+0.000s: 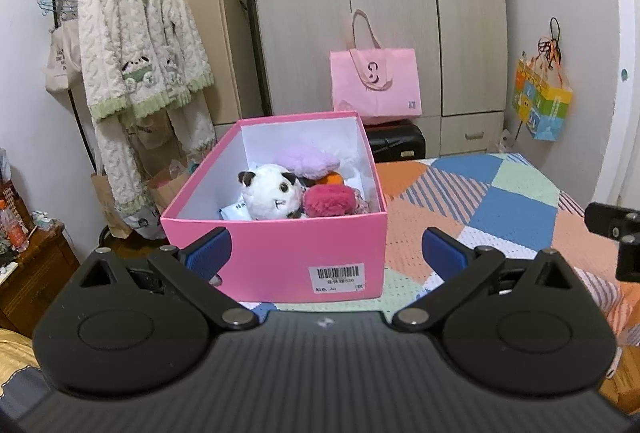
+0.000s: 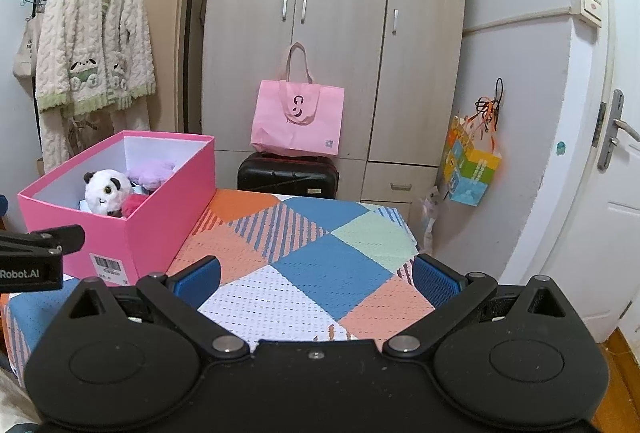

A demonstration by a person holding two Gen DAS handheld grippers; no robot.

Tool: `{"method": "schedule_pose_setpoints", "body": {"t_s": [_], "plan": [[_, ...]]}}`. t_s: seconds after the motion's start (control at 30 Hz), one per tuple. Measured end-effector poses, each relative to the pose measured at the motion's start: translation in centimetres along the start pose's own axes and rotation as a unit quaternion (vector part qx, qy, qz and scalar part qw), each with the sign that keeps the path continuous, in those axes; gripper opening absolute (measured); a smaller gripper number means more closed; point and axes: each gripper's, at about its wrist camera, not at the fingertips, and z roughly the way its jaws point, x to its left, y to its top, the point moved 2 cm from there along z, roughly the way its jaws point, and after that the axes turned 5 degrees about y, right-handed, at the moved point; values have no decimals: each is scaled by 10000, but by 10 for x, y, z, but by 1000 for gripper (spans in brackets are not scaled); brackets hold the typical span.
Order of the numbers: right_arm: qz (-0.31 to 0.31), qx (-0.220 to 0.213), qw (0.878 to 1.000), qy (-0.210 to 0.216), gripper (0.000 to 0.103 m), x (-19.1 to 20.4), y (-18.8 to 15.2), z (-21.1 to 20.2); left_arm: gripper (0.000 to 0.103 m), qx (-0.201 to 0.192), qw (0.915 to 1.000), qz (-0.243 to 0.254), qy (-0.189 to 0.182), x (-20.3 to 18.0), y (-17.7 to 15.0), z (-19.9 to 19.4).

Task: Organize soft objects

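Note:
A pink open box point(image 1: 276, 253) stands on the patchwork blanket point(image 1: 500, 209). Inside it lie a white panda plush point(image 1: 270, 193), a lilac plush point(image 1: 306, 159), a magenta fuzzy plush point(image 1: 330, 201) and an orange piece point(image 1: 334, 178). My left gripper point(image 1: 326, 253) is open and empty, its blue pads either side of the box's near wall. In the right wrist view the box point(image 2: 156, 217) is at the left with the panda point(image 2: 106, 191) showing. My right gripper point(image 2: 316, 283) is open and empty above the blanket point(image 2: 320, 257).
A pink tote bag point(image 2: 298, 121) sits on a black suitcase point(image 2: 288, 173) before the wardrobe point(image 2: 336, 13). A fleece robe point(image 1: 140, 45) hangs on a rack at left. A colourful bag point(image 2: 472, 165) hangs on the right wall by the door point(image 2: 616, 193). A wooden nightstand point(image 1: 32, 273) stands left.

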Motion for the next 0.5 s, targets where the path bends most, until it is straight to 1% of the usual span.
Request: {"method": "schedule_pose_setpoints", "body": {"t_s": [0.2,0.37,0.5], "plan": [[99,5,9999,-16,103,0,0,1,103,-138,9996,-212,-151,7,0,-3],[97,11,9999,-48,103,0,0,2,103,-296,9994,-154,6,8,0,-5],[108,17,9999,-51,103,-1,0,3,103,-326,9993,-198,-27,9,0,-5]]}}
